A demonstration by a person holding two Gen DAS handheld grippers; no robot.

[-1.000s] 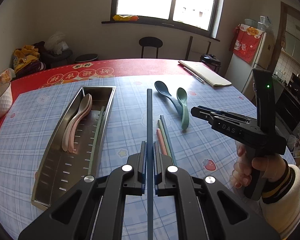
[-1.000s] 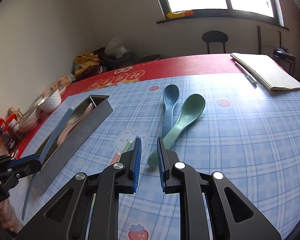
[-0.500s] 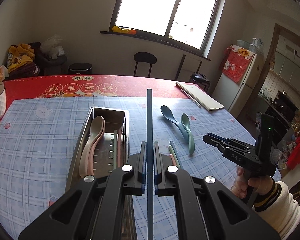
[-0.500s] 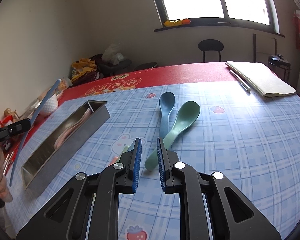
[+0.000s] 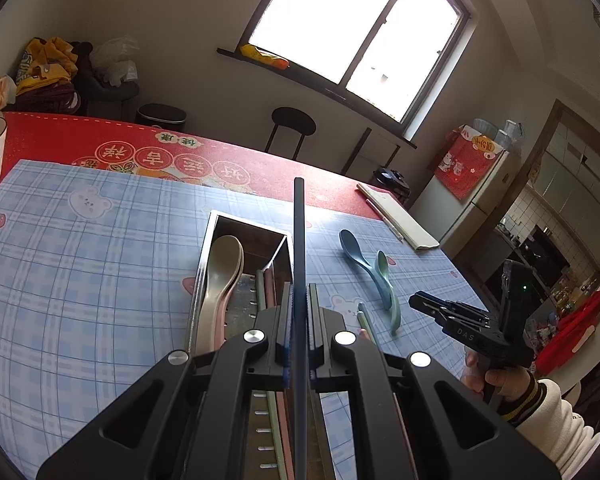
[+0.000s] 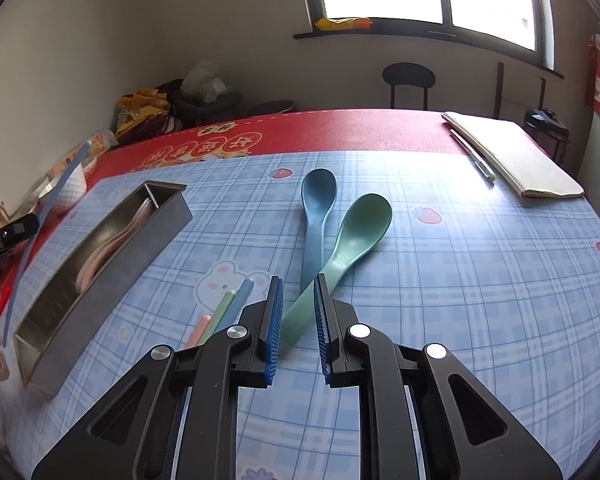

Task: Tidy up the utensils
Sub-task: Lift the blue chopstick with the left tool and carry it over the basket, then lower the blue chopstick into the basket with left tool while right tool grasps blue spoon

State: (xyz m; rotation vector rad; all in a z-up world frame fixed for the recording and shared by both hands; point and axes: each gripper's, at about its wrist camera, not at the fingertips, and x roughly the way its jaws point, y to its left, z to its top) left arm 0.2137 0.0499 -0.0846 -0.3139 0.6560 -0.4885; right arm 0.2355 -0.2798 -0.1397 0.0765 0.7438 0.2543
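My left gripper is shut on a dark blue chopstick that points forward over the steel tray. Pale spoons and thin chopsticks lie inside the tray. My right gripper hovers low over the table, open by a narrow gap. The handle of the green spoon lies on the cloth under that gap, untouched. A blue spoon crosses beneath the green one. Pink, green and blue chopsticks lie left of the right fingers. In the right wrist view the left gripper shows at the far left.
A notebook with a pen beside it lies at the table's far right. A white bowl stands beyond the tray's far left. A chair stands behind the table. A person's sleeved hand grips the right tool.
My left gripper has carried the blue chopstick leftwards and now sits over the tray. The right gripper has edged slightly closer to the green spoon's handle.
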